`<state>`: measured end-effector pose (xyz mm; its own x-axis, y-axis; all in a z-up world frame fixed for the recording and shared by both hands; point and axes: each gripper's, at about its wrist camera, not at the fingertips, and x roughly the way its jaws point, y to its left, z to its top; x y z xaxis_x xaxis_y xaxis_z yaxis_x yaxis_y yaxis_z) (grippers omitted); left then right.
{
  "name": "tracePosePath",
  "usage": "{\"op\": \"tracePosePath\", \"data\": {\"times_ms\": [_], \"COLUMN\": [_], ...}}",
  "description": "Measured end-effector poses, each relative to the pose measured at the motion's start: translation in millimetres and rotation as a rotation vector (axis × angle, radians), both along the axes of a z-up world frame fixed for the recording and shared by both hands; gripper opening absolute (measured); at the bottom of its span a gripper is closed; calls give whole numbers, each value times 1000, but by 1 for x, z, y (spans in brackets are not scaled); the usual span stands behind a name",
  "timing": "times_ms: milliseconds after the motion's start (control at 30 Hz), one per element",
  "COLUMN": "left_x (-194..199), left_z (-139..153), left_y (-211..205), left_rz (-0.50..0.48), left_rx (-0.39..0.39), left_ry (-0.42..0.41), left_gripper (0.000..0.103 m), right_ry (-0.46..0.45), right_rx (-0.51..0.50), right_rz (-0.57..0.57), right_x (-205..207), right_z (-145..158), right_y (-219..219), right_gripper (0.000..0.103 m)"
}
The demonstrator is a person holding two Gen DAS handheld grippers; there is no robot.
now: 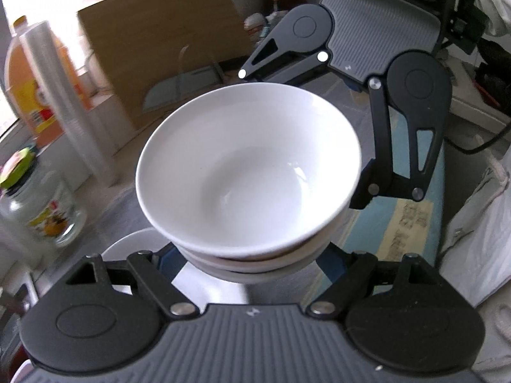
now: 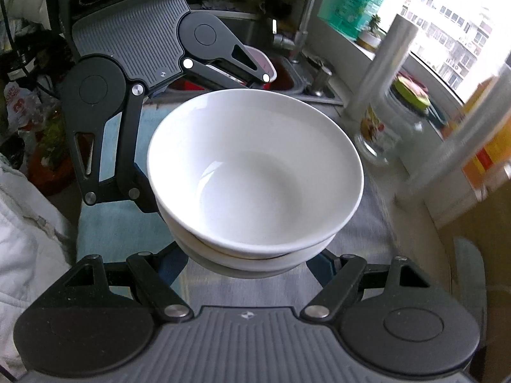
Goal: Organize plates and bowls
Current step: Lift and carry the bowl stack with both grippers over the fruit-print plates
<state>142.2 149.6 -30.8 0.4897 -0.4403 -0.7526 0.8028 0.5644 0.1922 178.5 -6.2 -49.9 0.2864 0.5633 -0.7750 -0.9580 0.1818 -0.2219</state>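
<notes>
1. The stack of white bowls sits between the fingers of both grippers at once: in the left wrist view the left gripper cradles its near side low down, and the right gripper comes in from the far side, one finger against the wall of the stack below the top rim, the other passing behind the rim
2. Both grippers are closed on the stack from opposite sides; neither stands wide, and the pads themselves are hidden under the bowls (so exact contact is a judgement)
3. The stack looks lifted clear of the surface, with a white plate showing below and beside the left gripper
4. Handling: glazed ceramic, so stiff, smooth and slippery, breakable, and heavy for its size with what look like three nested bowls; the upper bowls are only resting in the lower one and could shift if tilted
5. The best hold is on the bottom bowl's wall under its flare, from opposite sides, kept level
6. The right wrist view shows the left gripper beyond the stack, plus a sink and tap behind it and a window; its own right gripper sits under the near side
7. Only the left wrist view shows the plate, a cardboard box and the orange bottle
</notes>
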Motion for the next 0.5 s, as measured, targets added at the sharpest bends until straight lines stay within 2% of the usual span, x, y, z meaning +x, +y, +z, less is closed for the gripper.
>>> {"op": "tracePosePath", "data": {"times_ms": [267, 500], "left_x": [16, 31], "left_z": [-3, -14], "left_y": [50, 74], "left_rz": [66, 104], "left_rx": [21, 24], "left_ry": [-19, -5], "left_gripper": [85, 85], "right_ry": [-19, -3], "right_rx": [0, -18], "right_rz": [47, 61], "right_x": [20, 38], "right_z": [-5, -16], "right_y": [57, 90], "right_gripper": [84, 83]}}
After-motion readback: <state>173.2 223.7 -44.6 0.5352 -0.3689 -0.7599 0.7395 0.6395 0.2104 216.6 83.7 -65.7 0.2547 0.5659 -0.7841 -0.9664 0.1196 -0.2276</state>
